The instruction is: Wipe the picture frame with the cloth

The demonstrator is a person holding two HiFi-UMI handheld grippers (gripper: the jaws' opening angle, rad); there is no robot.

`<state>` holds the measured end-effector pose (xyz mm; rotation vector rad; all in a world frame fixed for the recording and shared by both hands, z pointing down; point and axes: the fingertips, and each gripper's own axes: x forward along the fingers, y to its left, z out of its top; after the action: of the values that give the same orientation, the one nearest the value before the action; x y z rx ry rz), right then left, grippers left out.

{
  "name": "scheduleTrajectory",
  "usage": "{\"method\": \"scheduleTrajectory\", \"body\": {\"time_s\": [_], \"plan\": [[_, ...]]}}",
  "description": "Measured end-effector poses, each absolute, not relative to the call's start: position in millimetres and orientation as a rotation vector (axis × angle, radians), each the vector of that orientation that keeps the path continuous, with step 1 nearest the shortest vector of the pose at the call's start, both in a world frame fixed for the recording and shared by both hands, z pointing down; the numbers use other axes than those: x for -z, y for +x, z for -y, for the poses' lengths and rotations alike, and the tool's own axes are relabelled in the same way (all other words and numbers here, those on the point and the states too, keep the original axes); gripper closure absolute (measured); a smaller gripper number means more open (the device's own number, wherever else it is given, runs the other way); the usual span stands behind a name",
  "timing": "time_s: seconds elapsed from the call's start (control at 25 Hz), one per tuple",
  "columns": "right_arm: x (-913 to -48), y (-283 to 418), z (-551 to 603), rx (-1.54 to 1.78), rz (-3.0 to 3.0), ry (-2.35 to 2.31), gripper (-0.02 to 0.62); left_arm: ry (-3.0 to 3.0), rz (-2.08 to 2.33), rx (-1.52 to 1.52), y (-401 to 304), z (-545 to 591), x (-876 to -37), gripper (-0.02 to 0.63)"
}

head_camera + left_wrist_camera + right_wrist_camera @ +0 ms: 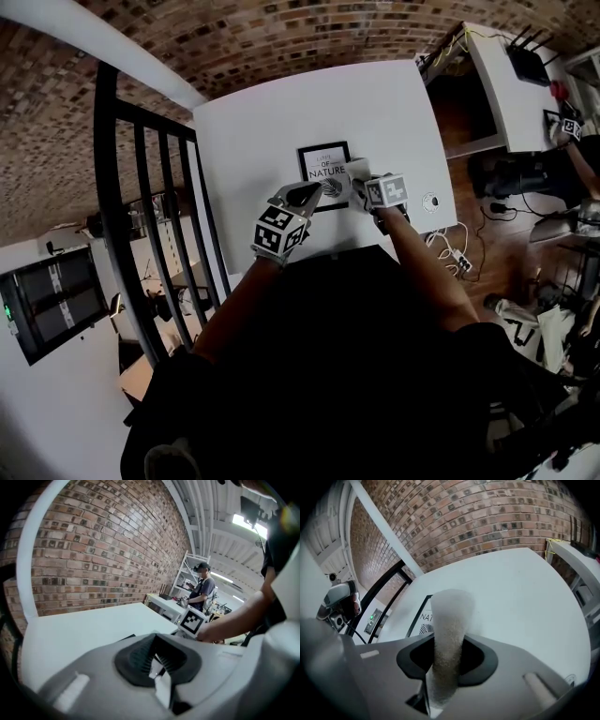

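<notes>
Picture frame (325,173), mid-picture: risks skidding across the white table (272,122) under a hard swipe of the cloth (449,616) clenched in the right gripper (447,656), left gripper (305,195) closed, empty, at its left edge.

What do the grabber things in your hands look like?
The left hand-held gripper and right hand-held gripper are smooth light grey plastic, with dark ribbed pads inside the jaws. Each carries a white cube printed with black square markers. The person wears a black top, and the forearms have no sleeves.
</notes>
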<state>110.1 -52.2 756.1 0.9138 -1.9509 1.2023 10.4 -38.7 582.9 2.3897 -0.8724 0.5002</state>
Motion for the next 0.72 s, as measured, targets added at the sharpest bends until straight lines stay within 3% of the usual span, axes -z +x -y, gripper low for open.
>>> {"method": "scheduleTrajectory", "body": {"time_s": [0.2, 0.6, 0.72], "plan": [[-749.3, 111.0, 57.8, -1.225, 1.945, 0.944, 0.483, 2.371, 0.906, -0.5, 0.1, 38.2, -584.6, 0.604], [-735.3, -29.2, 10.1, -1.067, 2.13, 0.484, 0.483, 2.29, 1.006, -0.485, -38.7, 34.3, -589.9, 0.604], [-745.2, -38.3, -7.7, -1.036, 2.072, 0.431, 0.483, 2.277, 1.021, -0.48, -47.2, 32.8, -591.7, 0.604]]}}
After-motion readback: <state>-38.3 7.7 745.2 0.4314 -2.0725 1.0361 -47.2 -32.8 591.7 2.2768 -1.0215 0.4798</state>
